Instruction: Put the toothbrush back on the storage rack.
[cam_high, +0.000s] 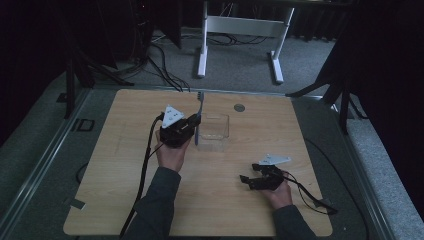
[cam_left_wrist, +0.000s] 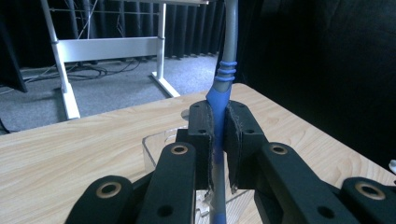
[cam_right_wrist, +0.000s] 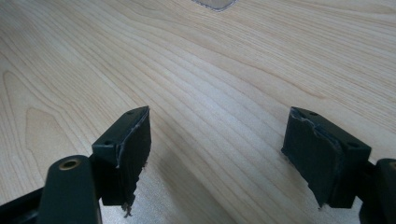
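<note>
- The left gripper (cam_high: 192, 125) has its jaws clenched on a blue and grey toothbrush (cam_left_wrist: 223, 88), held upright just beside the left wall of the clear plastic box (cam_high: 214, 131).
- The clear plastic box sits on the wooden bench (cam_high: 125, 195), near its middle.
- The right gripper (cam_high: 248, 180) is well apart from the box, toward the person, jaws released and spread wide over bare wood.

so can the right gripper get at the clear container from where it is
Probably yes: the right gripper is open and holds nothing, with bare table between it and the clear container; the left gripper with its toothbrush crowds the far side.
</note>
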